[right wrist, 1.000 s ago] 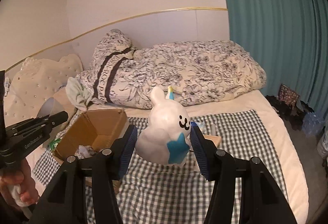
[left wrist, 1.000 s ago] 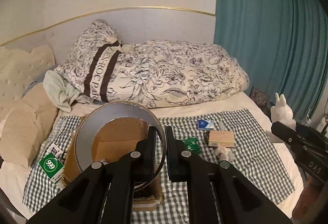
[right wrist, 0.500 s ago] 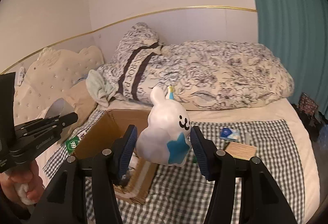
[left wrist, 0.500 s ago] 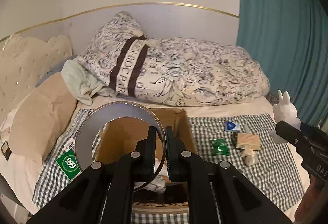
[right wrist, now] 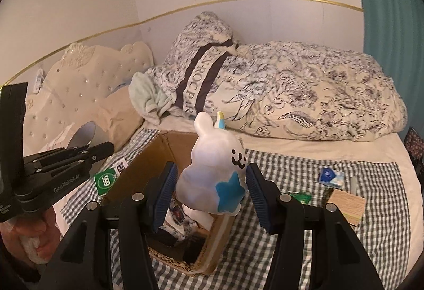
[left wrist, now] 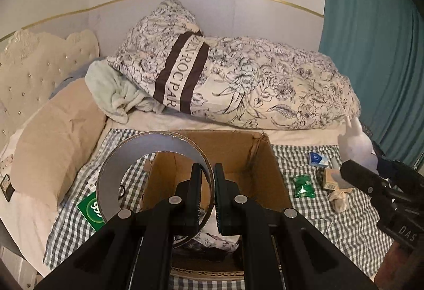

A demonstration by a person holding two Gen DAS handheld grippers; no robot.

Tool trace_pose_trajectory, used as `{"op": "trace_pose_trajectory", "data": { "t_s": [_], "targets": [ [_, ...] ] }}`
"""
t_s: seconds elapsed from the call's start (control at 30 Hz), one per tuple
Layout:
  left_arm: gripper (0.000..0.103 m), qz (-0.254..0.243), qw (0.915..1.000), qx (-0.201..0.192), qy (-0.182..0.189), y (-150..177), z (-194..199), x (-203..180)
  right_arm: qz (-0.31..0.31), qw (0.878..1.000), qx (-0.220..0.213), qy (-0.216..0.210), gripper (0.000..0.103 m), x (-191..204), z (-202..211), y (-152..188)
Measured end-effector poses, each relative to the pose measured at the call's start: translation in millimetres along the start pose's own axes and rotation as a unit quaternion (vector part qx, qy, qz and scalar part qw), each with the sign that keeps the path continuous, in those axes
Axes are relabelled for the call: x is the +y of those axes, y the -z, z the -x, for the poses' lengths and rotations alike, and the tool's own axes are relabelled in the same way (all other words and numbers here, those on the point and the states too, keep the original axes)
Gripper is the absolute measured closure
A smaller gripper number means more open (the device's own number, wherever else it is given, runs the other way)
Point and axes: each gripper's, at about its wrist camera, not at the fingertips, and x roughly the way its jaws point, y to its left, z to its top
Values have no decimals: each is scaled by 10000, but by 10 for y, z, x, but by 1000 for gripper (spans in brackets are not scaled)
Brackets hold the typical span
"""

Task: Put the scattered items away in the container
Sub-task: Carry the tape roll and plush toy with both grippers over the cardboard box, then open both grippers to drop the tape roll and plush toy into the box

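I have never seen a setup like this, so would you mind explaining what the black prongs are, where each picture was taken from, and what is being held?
No robot here: a person holds a two-finger grabber in each hand, and a wide-angle camera on each looks forward along its fingers. One picture comes from the left gripper, the other from the right gripper.

The left one is shut on the wall of a grey tape roll. The right one clamps a white rabbit toy with a blue star. Both hang above an open cardboard box on a checked cloth spread on a bed.

On the cloth lie a green packet, a small blue packet, a wooden block and a green 999 box.
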Motion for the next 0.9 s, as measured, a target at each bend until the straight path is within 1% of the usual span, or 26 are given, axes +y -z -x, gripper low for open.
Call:
{"op": "trace_pose_trajectory", "data": {
  "t_s": [0.3,0.63,0.73,0.87,0.9],
  "targets": [
    [94,-79,9984,566,29,108,-448,86,257,9974,647,-188,49,150,-561,115],
    [94,10,9929,1181,117,272,-885,209,575,9911,1167,-278,49,290,-1018,263],
    [94,45,9917,1281,108,306,-976,246,628,9897,1262,-267,49,322,-1106,296],
    [91,-8,9916,1285,115,328,-1009,228,642,9879,1386,-251,49,331,-1205,344],
    [87,-18,9917,1278,102,327,-1011,226,655,9878,1397,-230,49,333,-1212,352]
  ]
}}
